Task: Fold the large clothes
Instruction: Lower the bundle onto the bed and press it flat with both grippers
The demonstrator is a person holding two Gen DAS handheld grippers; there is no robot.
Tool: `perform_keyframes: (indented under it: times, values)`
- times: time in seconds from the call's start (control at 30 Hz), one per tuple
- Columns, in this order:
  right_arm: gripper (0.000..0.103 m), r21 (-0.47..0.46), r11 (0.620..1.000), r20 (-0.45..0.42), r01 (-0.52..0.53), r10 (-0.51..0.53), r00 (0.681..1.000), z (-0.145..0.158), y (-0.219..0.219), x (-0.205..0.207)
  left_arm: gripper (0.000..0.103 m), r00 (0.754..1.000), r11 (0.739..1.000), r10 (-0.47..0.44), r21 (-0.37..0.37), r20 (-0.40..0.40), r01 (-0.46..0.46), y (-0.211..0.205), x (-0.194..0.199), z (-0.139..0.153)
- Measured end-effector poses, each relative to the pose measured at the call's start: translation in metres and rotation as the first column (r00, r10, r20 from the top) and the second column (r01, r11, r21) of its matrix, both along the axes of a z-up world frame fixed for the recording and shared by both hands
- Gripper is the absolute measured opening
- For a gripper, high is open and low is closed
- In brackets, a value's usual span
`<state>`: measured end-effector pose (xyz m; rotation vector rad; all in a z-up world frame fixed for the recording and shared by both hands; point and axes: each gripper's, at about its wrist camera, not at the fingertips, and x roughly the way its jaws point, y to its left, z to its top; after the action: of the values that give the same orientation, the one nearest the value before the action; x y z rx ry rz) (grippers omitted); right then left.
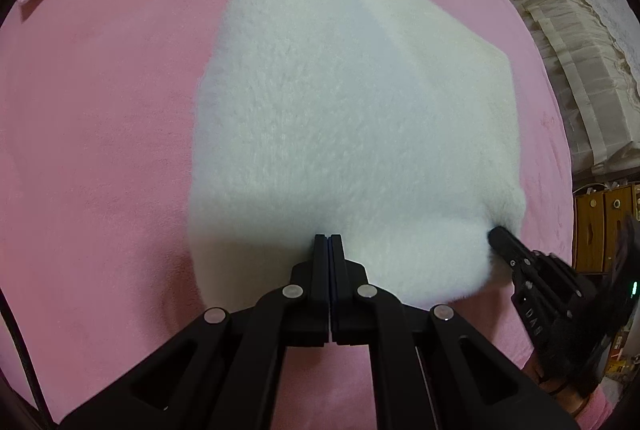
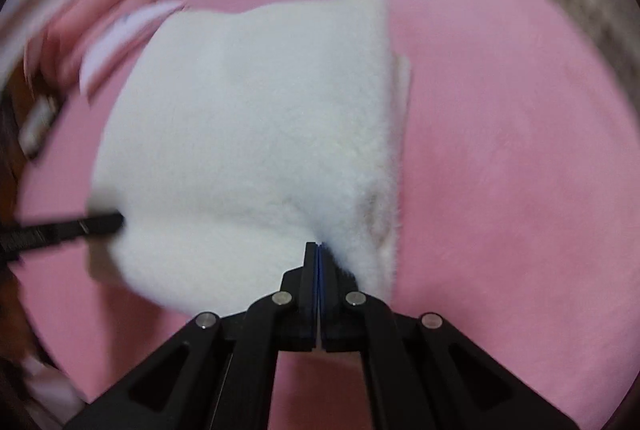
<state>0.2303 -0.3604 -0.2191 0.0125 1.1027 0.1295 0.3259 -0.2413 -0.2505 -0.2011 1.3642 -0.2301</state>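
Both grippers, left (image 1: pixel 329 237) and right (image 2: pixel 319 244), pinched on the white fleece garment's (image 1: pixel 340 101) near edge, fingertips half-buried in pile.

Pink bed cover (image 1: pixel 100 149), cream frilled fabric (image 1: pixel 568 41), wooden drawers (image 1: pixel 600 226)

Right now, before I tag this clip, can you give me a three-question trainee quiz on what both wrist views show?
1. True or false: the left hand-held gripper is closed on the near edge of the white fleece garment.
2. What colour is the bed cover under the garment?
3. The right hand-held gripper is: A) wide open above the garment, B) closed at the garment's near edge, C) out of view.

Key: 1 true; 2 pink; 3 B.
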Motion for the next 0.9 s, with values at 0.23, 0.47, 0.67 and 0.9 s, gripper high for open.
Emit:
perform_keyframes:
  times: [0.23, 0.47, 0.67, 0.9]
  values:
    - [0.000, 0.226, 0.965, 0.055, -0.130, 0.121, 0.991, 0.010, 0.046, 0.005, 0.001, 0.998, 0.993, 0.059, -0.104, 0.032, -0.056, 0.024, 0.035, 0.015]
    - [0.000, 0.420, 0.907, 0.020, 0.027, -0.038, 0.999, -0.011, 0.060, 0.095, 0.001, 0.993, 0.986, 0.056, -0.159, 0.102, -0.040, 0.023, 0.116, 0.000]
    - [0.000, 0.500, 0.863, 0.017, 0.072, -0.094, 0.995, -0.030, 0.038, 0.173, 0.001, 0.977, 0.989, 0.115, -0.108, 0.178, -0.097, 0.015, 0.181, -0.025]
    - [0.000, 0.422, 0.906, 0.056, 0.011, -0.038, 0.998, -0.038, 0.023, 0.197, 0.001, 0.979, 0.993, 0.101, -0.075, 0.178, -0.089, 0.022, 0.193, -0.047]
